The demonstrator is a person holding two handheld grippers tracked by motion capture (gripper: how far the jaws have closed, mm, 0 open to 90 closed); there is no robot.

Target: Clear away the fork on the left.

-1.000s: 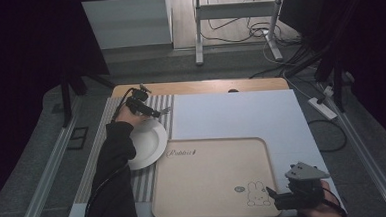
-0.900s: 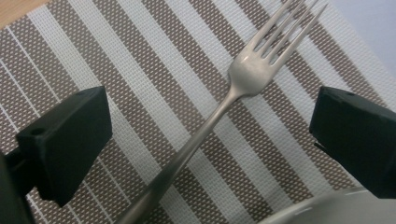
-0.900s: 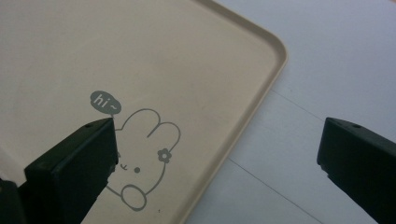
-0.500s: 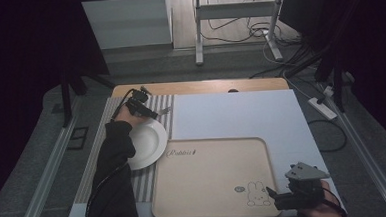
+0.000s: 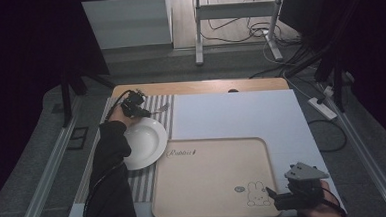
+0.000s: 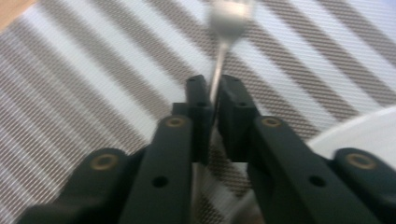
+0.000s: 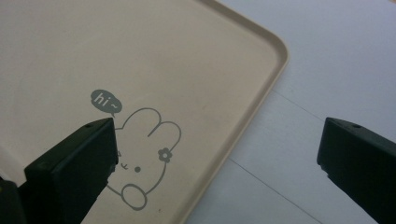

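My left gripper (image 5: 143,111) is at the back left over the striped placemat (image 5: 166,106), just behind the white plate (image 5: 142,142). It is shut on the thin handle of a metal fork (image 6: 223,32), whose head points away from the jaws above the stripes. The fork (image 5: 162,108) sticks out to the right of the gripper in the high view. The plate's rim (image 6: 364,133) lies at the right of the left gripper view. My right gripper (image 5: 271,193) is open at the near right corner of the beige tray (image 5: 209,177); its jaws straddle the tray's edge (image 7: 261,93) near the rabbit drawing, holding nothing.
A white sheet (image 5: 236,113) covers most of the table beyond and right of the tray. The wooden table edge (image 5: 200,87) runs along the back. A desk frame and cables (image 5: 237,31) stand on the floor behind.
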